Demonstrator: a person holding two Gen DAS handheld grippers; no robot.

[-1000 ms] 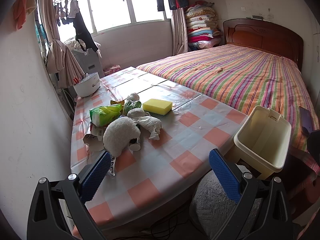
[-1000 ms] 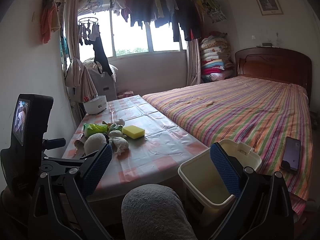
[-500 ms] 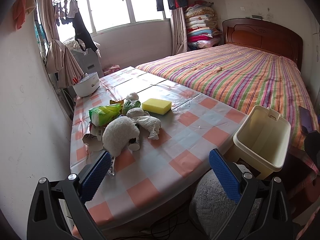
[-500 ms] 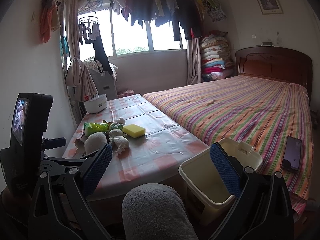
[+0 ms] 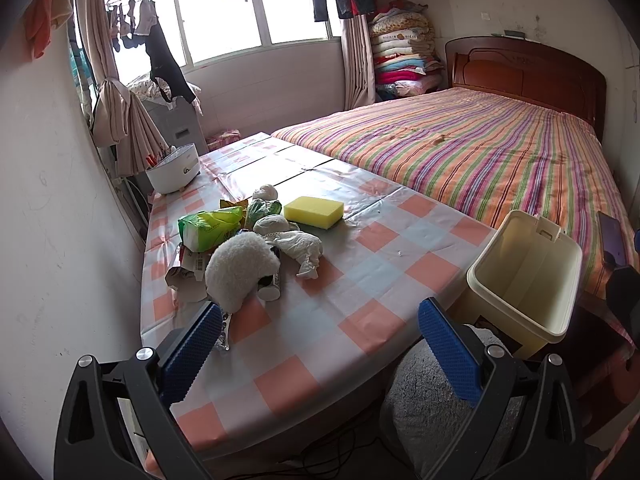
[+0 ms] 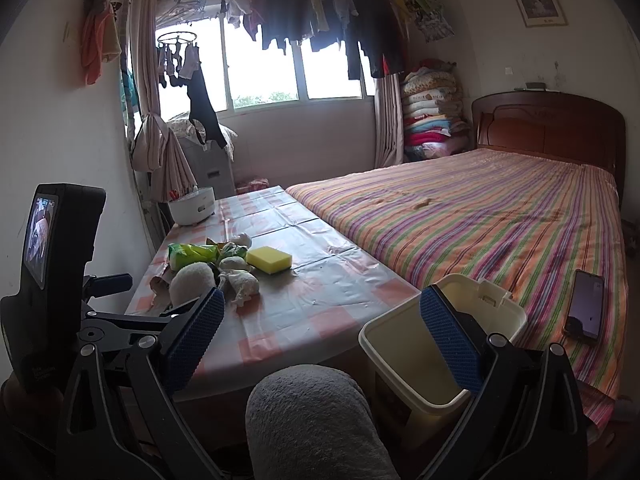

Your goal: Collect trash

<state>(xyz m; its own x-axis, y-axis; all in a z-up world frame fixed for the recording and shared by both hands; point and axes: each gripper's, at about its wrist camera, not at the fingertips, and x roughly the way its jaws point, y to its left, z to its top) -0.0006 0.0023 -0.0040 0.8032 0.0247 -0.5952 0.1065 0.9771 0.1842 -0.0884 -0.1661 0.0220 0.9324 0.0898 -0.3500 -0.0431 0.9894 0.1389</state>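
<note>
Nothing has moved in the last second: we hold left gripper (image 5: 320, 344) and right gripper (image 6: 322, 338) wide, empty; trash pile (image 5: 244, 248) untouched, bin (image 5: 524, 280) empty, collection not started

Trash is lying heaped on the tabletop (image 5: 360, 280) left side: a green packet (image 5: 208, 226), crumpled white paper (image 5: 298, 246), what is possibly a small can (image 5: 270, 286). A cream bin (image 5: 524, 280) is standing open, tilted, just beside the edge.
</note>
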